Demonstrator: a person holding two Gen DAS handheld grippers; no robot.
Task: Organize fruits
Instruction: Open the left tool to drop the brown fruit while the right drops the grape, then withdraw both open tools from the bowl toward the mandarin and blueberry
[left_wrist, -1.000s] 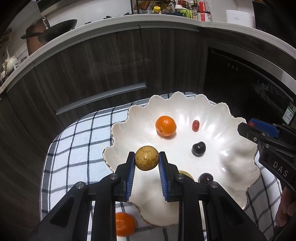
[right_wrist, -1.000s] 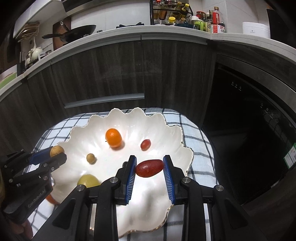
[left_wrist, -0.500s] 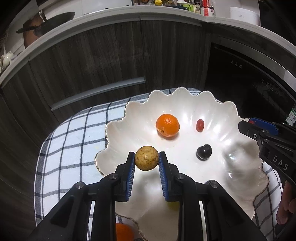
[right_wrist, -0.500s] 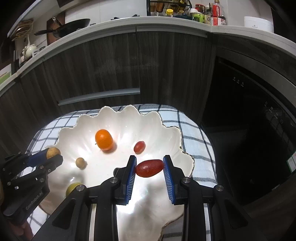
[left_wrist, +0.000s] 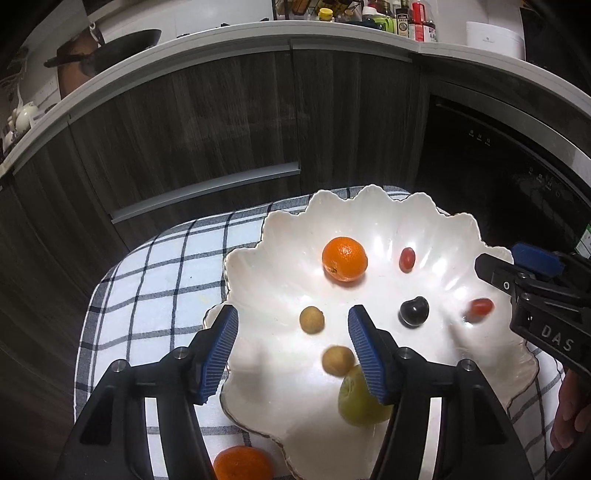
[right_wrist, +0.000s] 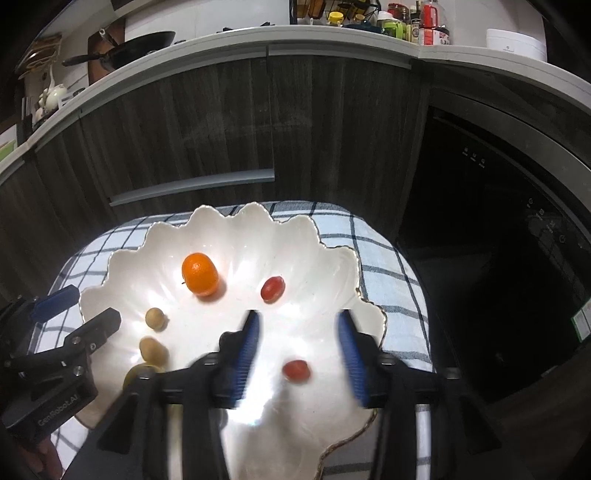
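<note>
The white scalloped bowl (left_wrist: 491, 354) sits on a blue-checked cloth (left_wrist: 159, 288) and serves as the landmark. Inside it lie an orange (left_wrist: 344, 259) toward the far side, a small red fruit (left_wrist: 407, 259) beside that, a dark cherry-like fruit (left_wrist: 414, 311) nearer the middle, two small tan round fruits (left_wrist: 312, 319) (left_wrist: 338, 360), and a green-yellow fruit (left_wrist: 360, 398) at the near edge. A red oblong fruit (right_wrist: 296, 370), blurred and perhaps not yet at rest, lies in the bowl's right part. A second orange (left_wrist: 242, 463) rests on the cloth outside the bowl's near rim.

The left gripper (left_wrist: 291, 347) has just been opening; its jaws stand apart, with the nearer tan fruit below them by the right pad, unheld. The right gripper (right_wrist: 297, 350) has likewise just been opening, the red oblong fruit lying loose between its spread jaws.
</note>
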